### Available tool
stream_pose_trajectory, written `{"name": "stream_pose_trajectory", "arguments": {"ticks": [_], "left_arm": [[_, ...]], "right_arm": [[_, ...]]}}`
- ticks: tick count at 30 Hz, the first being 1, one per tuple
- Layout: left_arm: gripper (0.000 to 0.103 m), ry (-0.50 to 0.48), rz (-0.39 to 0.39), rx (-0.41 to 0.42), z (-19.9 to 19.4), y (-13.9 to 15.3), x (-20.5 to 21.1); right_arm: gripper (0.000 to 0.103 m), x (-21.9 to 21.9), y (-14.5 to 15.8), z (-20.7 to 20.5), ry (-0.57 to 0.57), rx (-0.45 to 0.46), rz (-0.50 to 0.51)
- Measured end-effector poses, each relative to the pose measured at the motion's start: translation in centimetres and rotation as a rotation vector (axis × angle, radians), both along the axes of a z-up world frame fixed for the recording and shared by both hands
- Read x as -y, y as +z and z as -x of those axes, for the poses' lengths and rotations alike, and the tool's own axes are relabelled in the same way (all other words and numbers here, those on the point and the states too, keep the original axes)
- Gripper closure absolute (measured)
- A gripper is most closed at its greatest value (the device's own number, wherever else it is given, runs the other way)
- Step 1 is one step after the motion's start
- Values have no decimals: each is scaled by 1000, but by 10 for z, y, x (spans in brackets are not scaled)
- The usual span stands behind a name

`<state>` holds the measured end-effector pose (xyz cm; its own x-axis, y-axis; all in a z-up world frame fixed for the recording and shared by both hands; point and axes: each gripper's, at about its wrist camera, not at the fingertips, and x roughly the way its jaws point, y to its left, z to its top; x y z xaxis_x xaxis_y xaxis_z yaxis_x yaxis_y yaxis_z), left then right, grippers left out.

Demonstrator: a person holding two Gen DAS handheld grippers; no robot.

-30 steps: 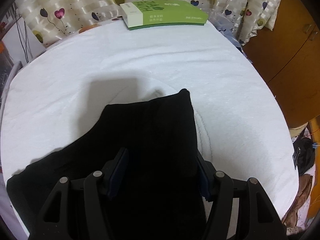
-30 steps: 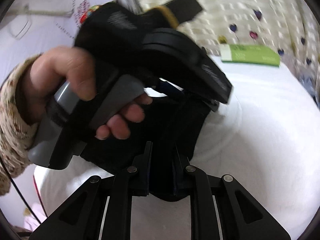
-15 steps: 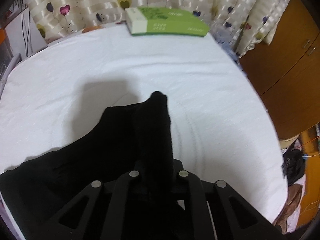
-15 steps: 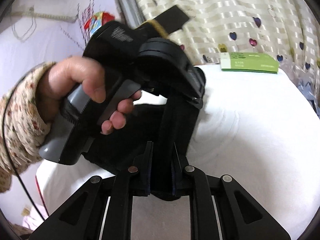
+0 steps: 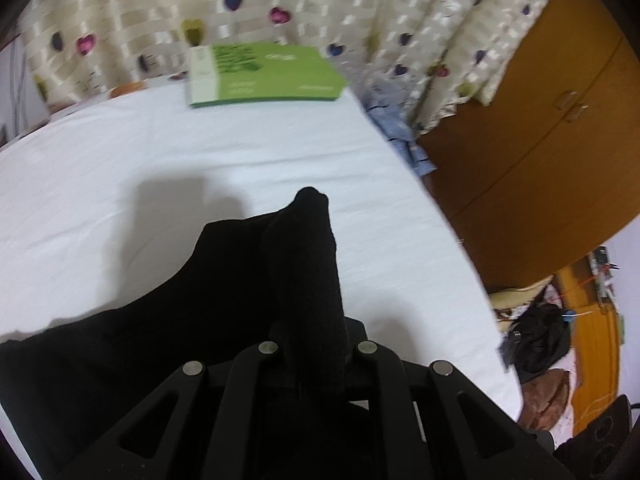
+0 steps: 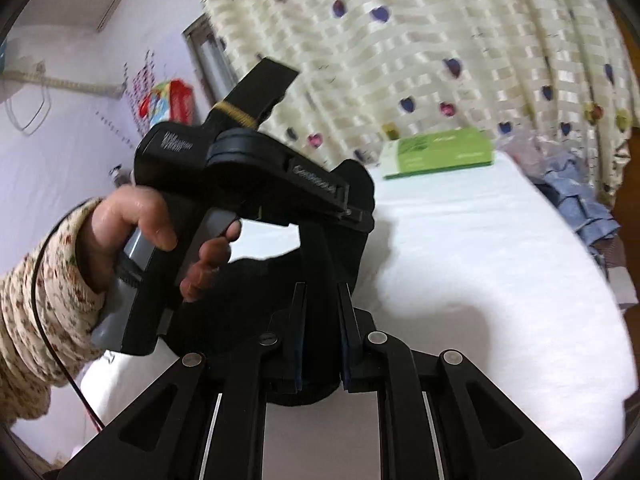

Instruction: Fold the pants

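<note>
Black pants [image 5: 224, 280] lie on the white bed cover [image 5: 120, 168], with one edge bunched and raised. My left gripper [image 5: 316, 344] is shut on that bunched fold, which sticks out forward past its fingers. In the right wrist view, my right gripper [image 6: 322, 312] is shut on another part of the black pants [image 6: 324, 256], a strip pinched between its pads. Just ahead of it, a hand [image 6: 132, 232] in a patterned sleeve holds the left gripper [image 6: 352, 216], also clamped on the cloth.
A green box [image 5: 264, 72] lies at the far edge of the bed, also seen as the green box [image 6: 440, 152]. Heart-patterned curtains [image 5: 280, 8] hang behind. A wooden wardrobe [image 5: 540, 140] stands to the right. Blue cloth [image 5: 400, 128] and floor clutter [image 5: 536, 344] lie beside the bed.
My left gripper went from open around the pants to shut on a bunched fold. Both grippers have since risen, lifting the cloth off the bed.
</note>
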<state>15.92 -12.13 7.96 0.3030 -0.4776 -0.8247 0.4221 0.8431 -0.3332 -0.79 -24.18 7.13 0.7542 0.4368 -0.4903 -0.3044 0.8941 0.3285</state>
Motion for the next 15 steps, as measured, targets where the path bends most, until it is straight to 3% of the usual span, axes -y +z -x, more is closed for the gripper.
{"name": "stream_pose_trajectory", "arguments": {"ticks": [6,15], "left_arm": [[93,-60,40,11,4,10,16],[93,-36,83,22,4,14,-21]], "right_arm": [[90,10,16,11,-51,23,24],[90,-21,21,9,22,44,49]]}}
